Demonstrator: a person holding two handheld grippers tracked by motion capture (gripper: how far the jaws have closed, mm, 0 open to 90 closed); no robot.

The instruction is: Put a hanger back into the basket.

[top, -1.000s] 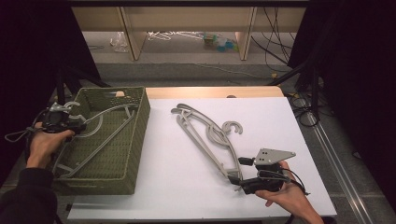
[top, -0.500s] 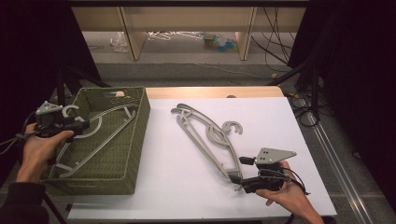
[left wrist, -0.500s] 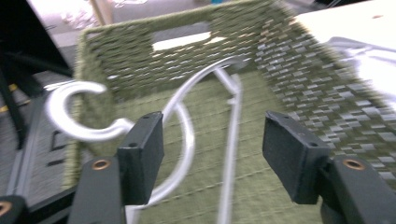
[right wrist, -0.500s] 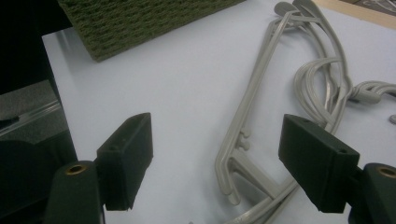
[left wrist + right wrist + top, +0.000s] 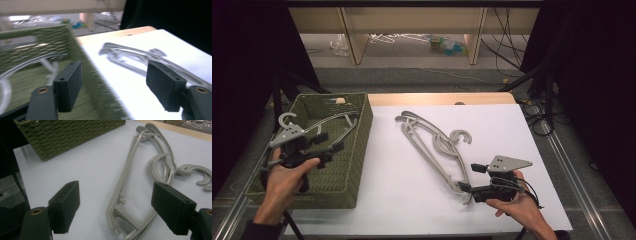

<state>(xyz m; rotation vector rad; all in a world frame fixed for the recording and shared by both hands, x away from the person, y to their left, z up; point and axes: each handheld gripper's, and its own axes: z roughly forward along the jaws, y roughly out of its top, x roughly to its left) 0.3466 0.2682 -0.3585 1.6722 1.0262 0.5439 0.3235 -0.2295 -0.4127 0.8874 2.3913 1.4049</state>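
Over basket [image 5: 357,145] left tool [image 5: 328,143] wide open, empty; right tool [image 5: 469,178] wide open beside hangers [image 5: 432,145].

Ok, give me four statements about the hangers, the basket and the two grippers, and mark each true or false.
1. The green basket holds at least one grey hanger. True.
2. The right gripper is shut on a hanger. False: its jaws are open and hold nothing.
3. The stacked hangers lie on the white table. True.
4. The left gripper is shut. False: its jaws stand wide apart, over the basket's rim.
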